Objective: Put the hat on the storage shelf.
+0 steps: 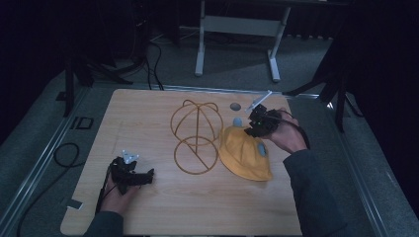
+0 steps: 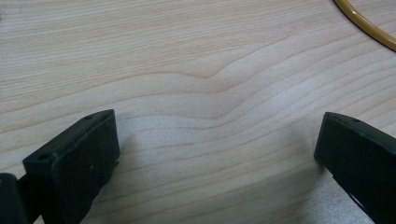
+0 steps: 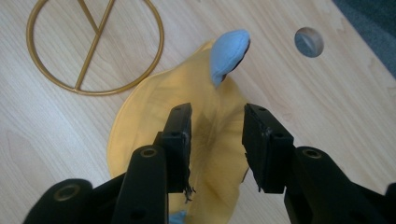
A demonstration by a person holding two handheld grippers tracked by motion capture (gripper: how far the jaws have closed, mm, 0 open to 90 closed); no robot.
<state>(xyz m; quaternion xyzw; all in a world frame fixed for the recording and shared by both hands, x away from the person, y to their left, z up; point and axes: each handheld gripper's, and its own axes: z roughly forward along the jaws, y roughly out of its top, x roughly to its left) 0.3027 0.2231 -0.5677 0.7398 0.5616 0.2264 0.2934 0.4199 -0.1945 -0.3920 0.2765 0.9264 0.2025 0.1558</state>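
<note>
One pale wooden bench (image 1: 163, 212) carries everything, with dark floor around it. At its middle stands a gold wire frame (image 1: 194, 136), a domed cage at the far end and a flat ring with crossing bars at the near end; that ring also shows in the right gripper view (image 3: 95, 44), to the left of the hat. Just right of the frame lies a yellow fabric hat (image 1: 244, 154) with a light blue tip (image 3: 227, 52) at its far edge and a small blue patch on its right side. The right gripper (image 1: 258, 123), held in a hand (image 1: 286, 134) at the hat's far right, hangs over the hat's far part with its jaws partly apart, yellow cloth seen between them; whether they touch the cloth I cannot tell. The left gripper (image 1: 148, 174) rests low on the near left of the bench, well apart from the hat, jaws spread wide over bare wood. A small round hole (image 1: 235, 106) sits in the bench beyond the hat.
</note>
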